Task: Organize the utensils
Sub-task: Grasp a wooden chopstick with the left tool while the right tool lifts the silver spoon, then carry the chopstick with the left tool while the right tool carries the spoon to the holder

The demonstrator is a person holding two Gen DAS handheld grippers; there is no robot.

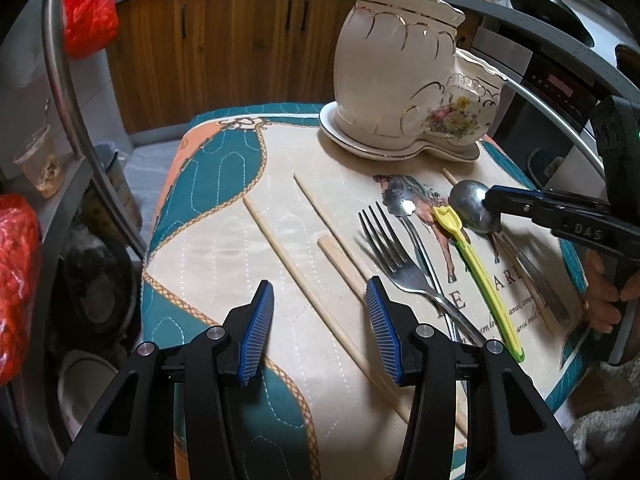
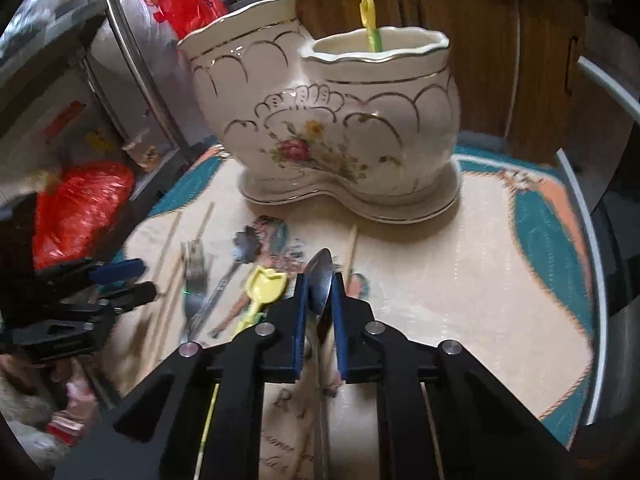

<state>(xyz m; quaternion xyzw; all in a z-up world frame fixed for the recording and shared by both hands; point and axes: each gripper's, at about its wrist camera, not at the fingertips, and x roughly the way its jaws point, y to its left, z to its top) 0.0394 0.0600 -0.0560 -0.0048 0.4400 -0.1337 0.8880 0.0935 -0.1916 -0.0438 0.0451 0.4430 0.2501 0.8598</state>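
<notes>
Pinching shiny steel spoon (image 2: 319,280): right hand-held gripper (image 2: 320,300); left hand-held gripper (image 1: 320,328) gaping over quilted cloth (image 1: 224,248).

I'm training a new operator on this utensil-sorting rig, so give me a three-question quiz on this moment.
1. True or false: the right gripper is shut on the bowl of the steel spoon.
2. Which does the shorter compartment of the cream ceramic holder hold? A) a yellow-green plastic utensil B) a fork C) chopsticks
3. Fill in: the left gripper is ___.

Key: 1 true; 2 A; 3 open, over a wooden chopstick.
</notes>
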